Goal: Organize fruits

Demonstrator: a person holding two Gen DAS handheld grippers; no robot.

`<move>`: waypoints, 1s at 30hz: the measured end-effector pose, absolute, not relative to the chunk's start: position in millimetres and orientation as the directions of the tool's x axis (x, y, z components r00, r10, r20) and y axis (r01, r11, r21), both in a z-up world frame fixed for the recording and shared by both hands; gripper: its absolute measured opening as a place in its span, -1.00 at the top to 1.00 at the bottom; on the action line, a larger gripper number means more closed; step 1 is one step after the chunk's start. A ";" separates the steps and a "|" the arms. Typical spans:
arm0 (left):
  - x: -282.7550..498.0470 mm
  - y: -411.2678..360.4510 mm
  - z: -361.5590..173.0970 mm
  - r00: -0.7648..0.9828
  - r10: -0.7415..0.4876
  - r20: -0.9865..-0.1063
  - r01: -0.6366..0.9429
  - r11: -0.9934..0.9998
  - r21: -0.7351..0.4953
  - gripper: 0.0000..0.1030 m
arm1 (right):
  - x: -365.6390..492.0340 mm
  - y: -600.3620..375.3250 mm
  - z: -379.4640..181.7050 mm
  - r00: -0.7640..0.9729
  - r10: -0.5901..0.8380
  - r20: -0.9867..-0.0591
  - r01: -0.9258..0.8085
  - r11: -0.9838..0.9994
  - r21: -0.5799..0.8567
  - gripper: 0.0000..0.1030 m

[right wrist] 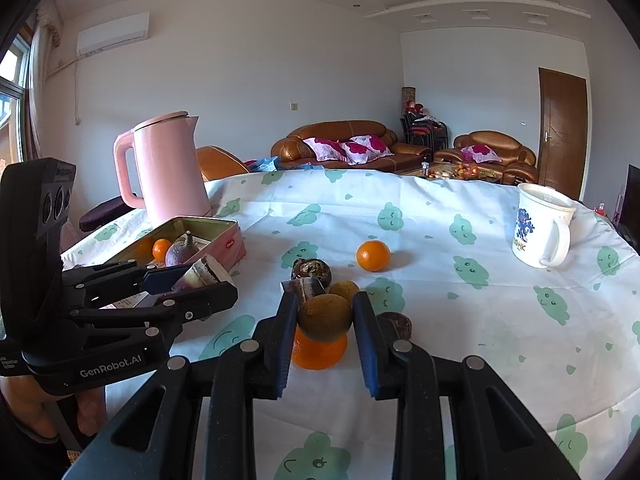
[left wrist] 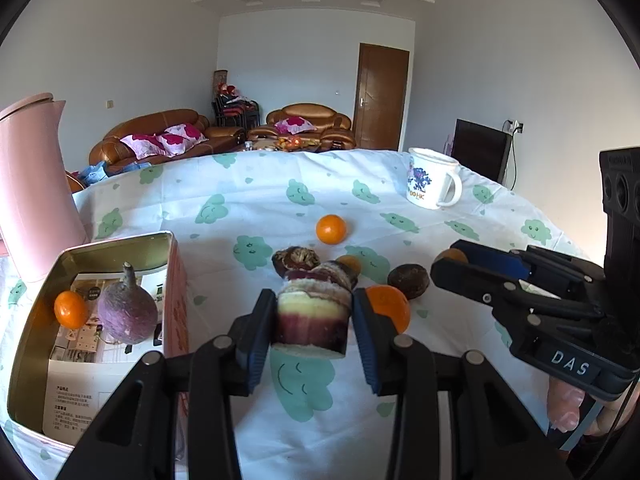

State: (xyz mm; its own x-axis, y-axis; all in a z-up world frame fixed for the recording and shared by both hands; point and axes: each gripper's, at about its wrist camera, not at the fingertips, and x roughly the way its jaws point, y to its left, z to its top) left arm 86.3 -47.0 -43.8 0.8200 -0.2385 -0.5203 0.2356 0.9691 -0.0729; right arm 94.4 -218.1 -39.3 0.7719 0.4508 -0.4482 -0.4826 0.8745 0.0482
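up close in the left wrist view, the left hand-held gripper [left wrist: 314,320] pinches a cut chunk of purple-and-cream root vegetable [left wrist: 314,316] between its blue pads, raised over the counter [left wrist: 460,312] just right of the open pink tin [left wrist: 176,280]. inside the tin lie a small orange [left wrist: 70,309] and a purple turnip [left wrist: 127,311], touching. beyond the tin to its right sit a lone orange [left wrist: 331,229], a dark brown fruit [left wrist: 408,281] and a white mug [left wrist: 430,178]. a pink kettle [left wrist: 32,188] stands behind the tin.

over in the right wrist view, the right hand-held gripper [right wrist: 325,322] is clamped on a round olive-brown fruit [right wrist: 325,317], well right of the tin [right wrist: 224,240], above an orange [right wrist: 319,352] on the counter [right wrist: 480,320]. the left hand-held gripper [right wrist: 192,284] shows beside the tin with its chunk [right wrist: 206,272].
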 end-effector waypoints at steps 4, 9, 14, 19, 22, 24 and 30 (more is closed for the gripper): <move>84.9 -46.1 -42.8 0.826 -0.235 -0.512 0.232 0.970 -0.071 0.22 | 92.8 -218.2 -38.5 0.774 0.456 -0.439 -0.487 0.872 0.046 0.41; 81.0 -46.6 -41.2 0.839 -0.227 -0.495 0.226 0.972 -0.062 0.22 | 91.3 -218.3 -37.7 0.779 0.459 -0.428 -0.490 0.871 0.043 0.41; 77.7 -45.6 -39.4 0.849 -0.222 -0.480 0.221 0.973 -0.059 0.22 | 88.7 -218.1 -37.0 0.782 0.462 -0.418 -0.494 0.869 0.037 0.41; 73.8 -45.2 -36.9 0.863 -0.214 -0.458 0.214 0.975 -0.054 0.22 | 86.4 -218.8 -36.1 0.786 0.466 -0.406 -0.495 0.868 0.036 0.41; 71.6 -46.0 -35.6 0.869 -0.212 -0.448 0.214 0.976 -0.048 0.22 | 85.0 -219.0 -35.9 0.789 0.466 -0.400 -0.496 0.868 0.034 0.41; 70.2 -46.3 -35.3 0.872 -0.208 -0.443 0.211 0.977 -0.044 0.22 | 84.3 -219.0 -35.8 0.791 0.466 -0.398 -0.495 0.868 0.032 0.41; 66.4 -45.2 -32.6 0.884 -0.201 -0.421 0.202 0.978 -0.041 0.22 | 80.0 -219.9 -33.8 0.798 0.471 -0.377 -0.498 0.867 0.029 0.41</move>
